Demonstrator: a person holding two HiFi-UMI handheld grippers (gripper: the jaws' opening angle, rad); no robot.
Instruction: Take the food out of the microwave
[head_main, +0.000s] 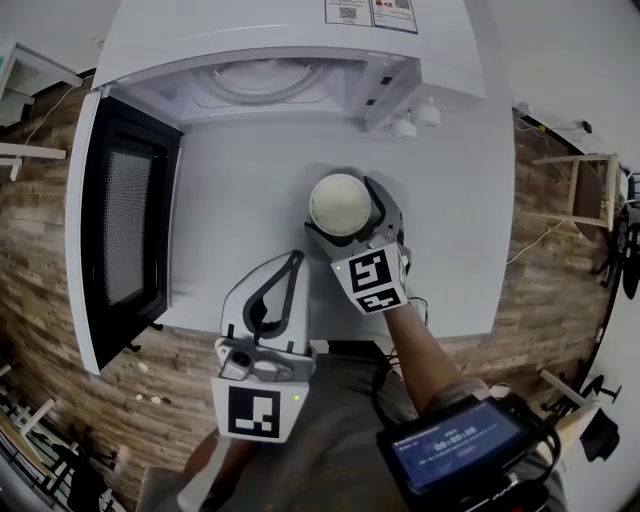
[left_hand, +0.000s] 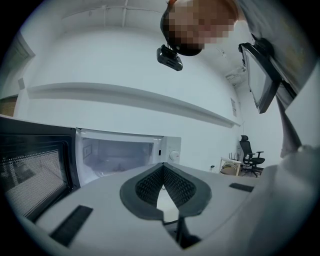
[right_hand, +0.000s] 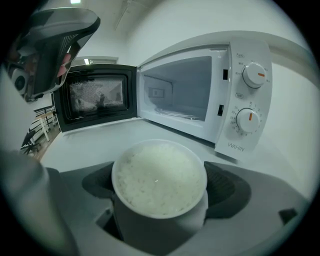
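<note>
white counter (head_main: 240, 190) in the head view carries a microwave (head_main: 290, 50) at its far edge, door (head_main: 120, 215) swung open to the left, and near the counter's middle the right gripper (head_main: 350, 222) clamps a bowl of rice (head_main: 338, 203), with the left gripper (head_main: 285, 275) over the near edge. the left gripper view shows its fingers closed tip to tip on nothing, pointing at the open microwave. the right gripper view shows the fingers pressed on both sides of the bowl, outside the microwave.

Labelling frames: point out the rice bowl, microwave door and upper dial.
rice bowl (right_hand: 159, 180), right gripper view, the rice surface
microwave door (head_main: 125, 225), head view, window mesh
upper dial (right_hand: 254, 75), right gripper view, knob face
</note>
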